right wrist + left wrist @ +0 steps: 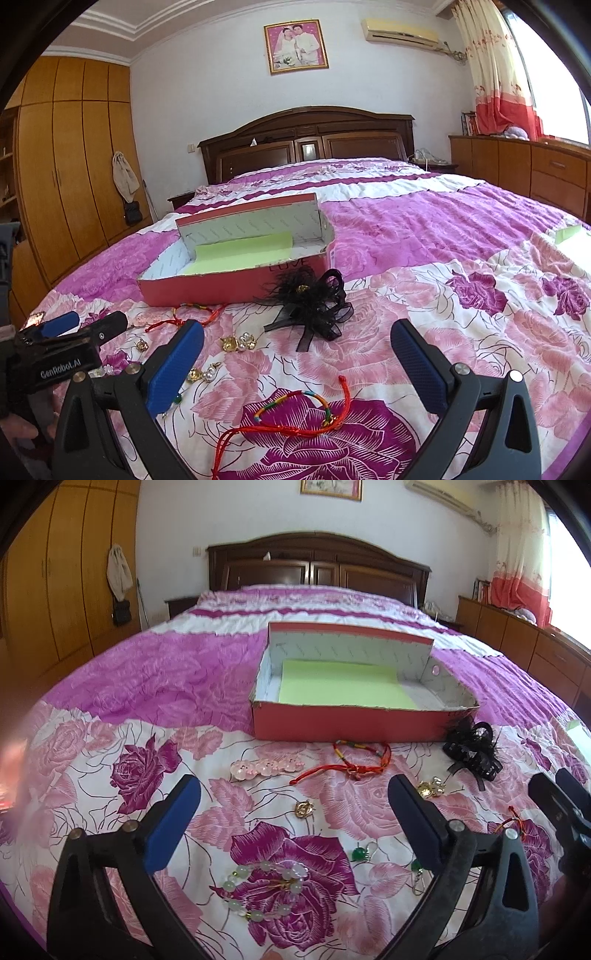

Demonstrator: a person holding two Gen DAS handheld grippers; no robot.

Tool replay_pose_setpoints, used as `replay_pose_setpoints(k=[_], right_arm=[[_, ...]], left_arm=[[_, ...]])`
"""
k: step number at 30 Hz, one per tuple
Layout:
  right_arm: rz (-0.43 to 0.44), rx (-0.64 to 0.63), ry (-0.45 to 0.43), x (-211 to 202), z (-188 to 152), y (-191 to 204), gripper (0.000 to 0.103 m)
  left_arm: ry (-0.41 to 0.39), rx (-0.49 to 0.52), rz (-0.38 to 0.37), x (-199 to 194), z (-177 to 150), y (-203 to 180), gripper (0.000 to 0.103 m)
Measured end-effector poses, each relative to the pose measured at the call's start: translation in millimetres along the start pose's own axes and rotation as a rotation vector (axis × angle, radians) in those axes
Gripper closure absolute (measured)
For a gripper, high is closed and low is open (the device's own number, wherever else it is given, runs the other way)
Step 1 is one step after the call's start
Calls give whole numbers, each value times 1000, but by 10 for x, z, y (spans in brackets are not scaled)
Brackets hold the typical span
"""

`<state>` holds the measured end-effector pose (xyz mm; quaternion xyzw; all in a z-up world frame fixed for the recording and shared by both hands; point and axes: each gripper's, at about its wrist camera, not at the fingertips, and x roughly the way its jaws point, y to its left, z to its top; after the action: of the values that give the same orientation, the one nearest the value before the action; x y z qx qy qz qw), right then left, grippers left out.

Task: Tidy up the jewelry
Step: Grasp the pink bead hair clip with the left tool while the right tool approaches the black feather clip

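Hovering: left tool agape, empty, above bead bracelet on bed.
Right tool: agape, empty; red cord bracelet at 6 o'clock.
Box: 12 o'clock; black hair bow just beside.

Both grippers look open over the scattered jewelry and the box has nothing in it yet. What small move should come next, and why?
Probably lower the open left gripper onto the pale bead bracelet, which lies directly between its fingers on the bedspread. The red box holds only green paper, so sorting has not begun.
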<state>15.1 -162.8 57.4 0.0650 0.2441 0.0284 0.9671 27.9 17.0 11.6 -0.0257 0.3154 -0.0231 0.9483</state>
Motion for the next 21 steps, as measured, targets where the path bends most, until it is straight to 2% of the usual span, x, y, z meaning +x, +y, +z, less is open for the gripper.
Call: replay_pose_setpoints(k=[7, 15, 21], right_arm=[[25, 53, 28, 65, -14, -108, 0], [38, 92, 58, 138, -40, -179, 0], [40, 111, 80, 195, -53, -223, 0]], left_arm=[[75, -17, 16, 179, 128, 97, 20], [159, -16, 64, 530, 253, 143, 22], [230, -35, 60, 759, 226, 139, 28]])
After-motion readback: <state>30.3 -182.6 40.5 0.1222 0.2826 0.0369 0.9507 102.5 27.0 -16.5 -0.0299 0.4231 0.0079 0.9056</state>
